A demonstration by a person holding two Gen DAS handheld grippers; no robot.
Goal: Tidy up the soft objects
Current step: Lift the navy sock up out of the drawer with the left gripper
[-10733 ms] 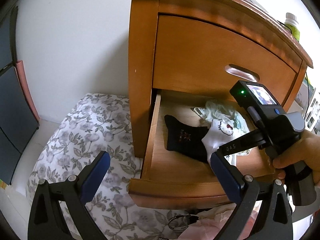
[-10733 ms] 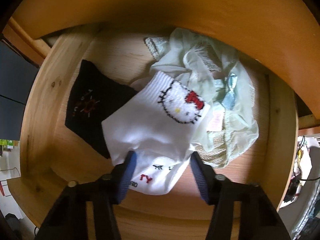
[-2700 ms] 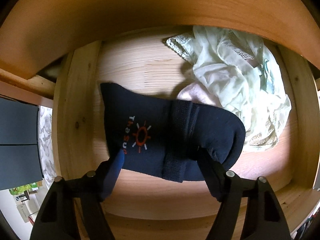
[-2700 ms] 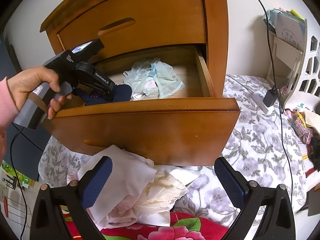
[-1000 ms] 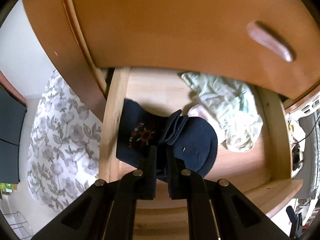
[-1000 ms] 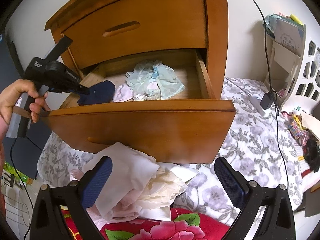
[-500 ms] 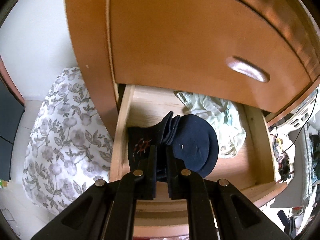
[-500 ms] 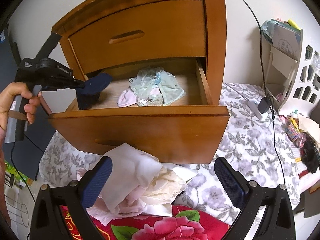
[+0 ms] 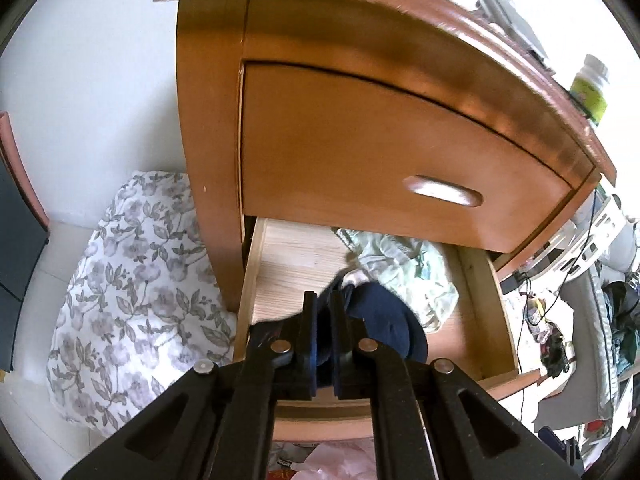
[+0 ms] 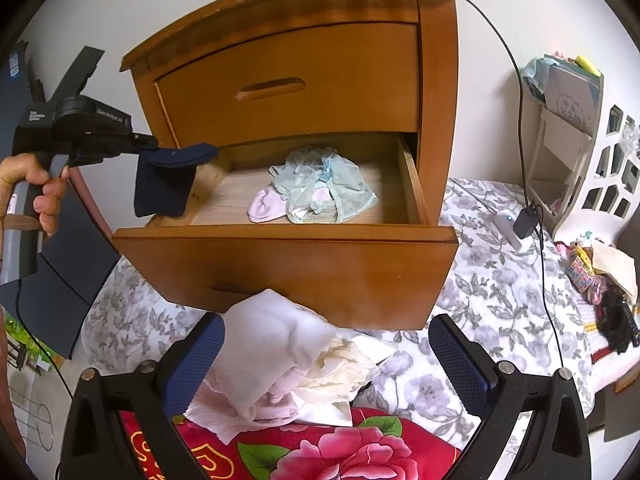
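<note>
My left gripper is shut on a dark navy sock, which hangs from it in the air above the left end of the open lower drawer. Inside the drawer lie a pale green and blue lacy garment and a small pink sock. My right gripper stands open in front of the drawer, low over a heap of white and cream cloths, touching none of them.
The wooden nightstand has its upper drawer closed and a bottle on top. A floral bedsheet spreads around it, with a red flowered blanket nearest me. A white shelf, cables and a charger stand at right.
My left gripper has risen and drawn back from the drawer, lifting the navy sock clear of the drawer floor. The right gripper has risen slightly and stays open.
</note>
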